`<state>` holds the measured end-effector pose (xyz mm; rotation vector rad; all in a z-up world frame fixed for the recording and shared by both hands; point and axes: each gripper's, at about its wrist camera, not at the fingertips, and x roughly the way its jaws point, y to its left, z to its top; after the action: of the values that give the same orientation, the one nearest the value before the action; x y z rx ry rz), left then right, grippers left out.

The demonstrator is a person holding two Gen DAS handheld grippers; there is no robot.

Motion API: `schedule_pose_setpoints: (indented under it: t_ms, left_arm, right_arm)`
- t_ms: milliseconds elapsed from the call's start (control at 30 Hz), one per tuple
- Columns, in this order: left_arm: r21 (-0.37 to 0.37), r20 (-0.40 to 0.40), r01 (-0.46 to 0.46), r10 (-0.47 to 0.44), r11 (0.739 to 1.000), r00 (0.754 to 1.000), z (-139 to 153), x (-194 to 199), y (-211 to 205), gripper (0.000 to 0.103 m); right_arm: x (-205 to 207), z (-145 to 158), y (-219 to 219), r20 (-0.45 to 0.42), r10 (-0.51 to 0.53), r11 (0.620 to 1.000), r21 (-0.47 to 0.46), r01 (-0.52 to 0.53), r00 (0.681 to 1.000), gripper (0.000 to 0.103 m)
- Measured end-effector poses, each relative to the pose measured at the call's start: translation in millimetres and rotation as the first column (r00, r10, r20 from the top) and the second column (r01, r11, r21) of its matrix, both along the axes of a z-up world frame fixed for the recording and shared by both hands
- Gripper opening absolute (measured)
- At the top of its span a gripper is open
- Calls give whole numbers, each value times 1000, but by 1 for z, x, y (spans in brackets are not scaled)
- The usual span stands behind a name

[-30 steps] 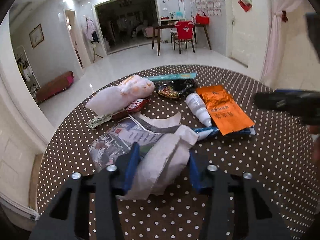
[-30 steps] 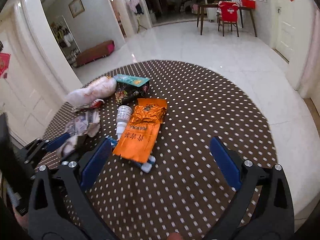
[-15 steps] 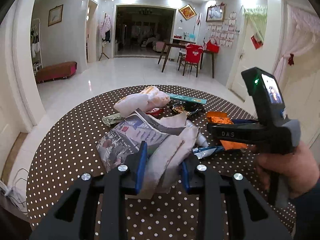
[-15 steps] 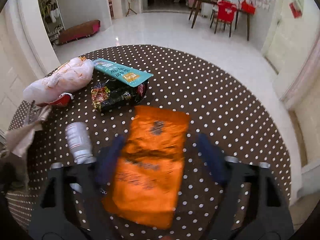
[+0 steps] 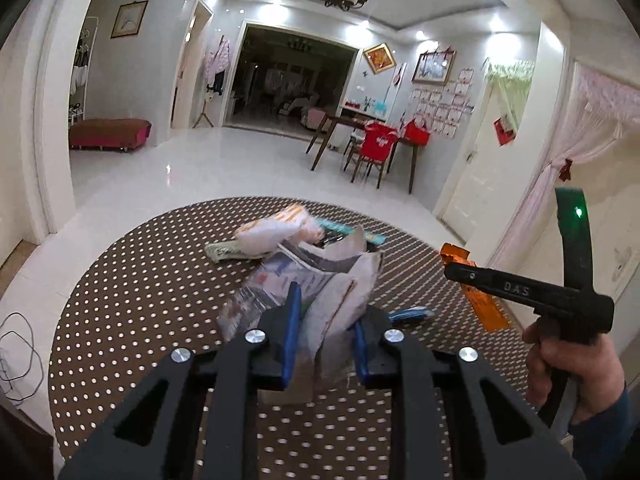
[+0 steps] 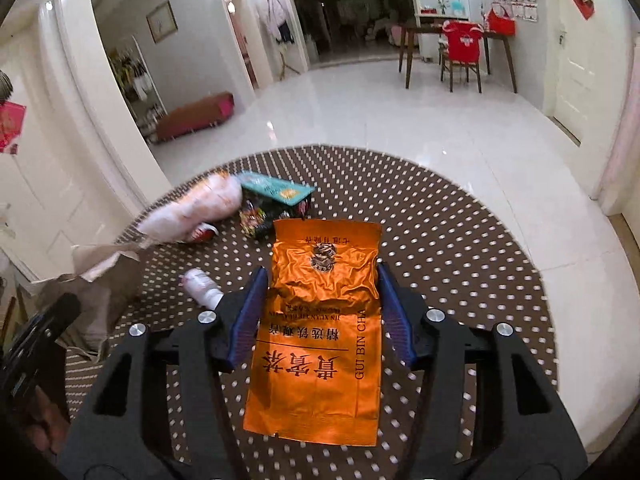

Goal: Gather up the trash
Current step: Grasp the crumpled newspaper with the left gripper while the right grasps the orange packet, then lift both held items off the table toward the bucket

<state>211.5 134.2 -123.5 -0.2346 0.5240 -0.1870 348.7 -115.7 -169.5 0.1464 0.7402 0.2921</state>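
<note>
My left gripper (image 5: 324,344): fingers just closing, clamped on crumpled printed newspaper (image 5: 320,280). My right gripper (image 6: 320,312): fingers just closing, clamped across flat orange foil tea packet (image 6: 320,332), lifting it clear of polka-dot tabletop (image 6: 460,248) for disposal.

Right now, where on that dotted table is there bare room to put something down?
The right half of the table, from the orange packet to the rim, is bare, as is the near-left part beside the crumpled newspaper. The far-left middle is crowded: white bag, teal packet, dark wrapper, small white bottle.
</note>
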Motion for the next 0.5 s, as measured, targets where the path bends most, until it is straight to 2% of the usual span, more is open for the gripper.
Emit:
schedule_pose_setpoints:
  t_ms: [267, 500]
  left_arm:
    - [-37, 31, 47, -46, 998, 998, 17, -8, -27, 13]
    - [-52, 71, 99, -95, 994, 993, 34, -15, -55, 12]
  right_arm:
    - [-28, 26, -35, 55, -17, 998, 60, 14, 998, 55]
    - [-48, 42, -70, 95, -58, 995, 81, 50, 994, 55]
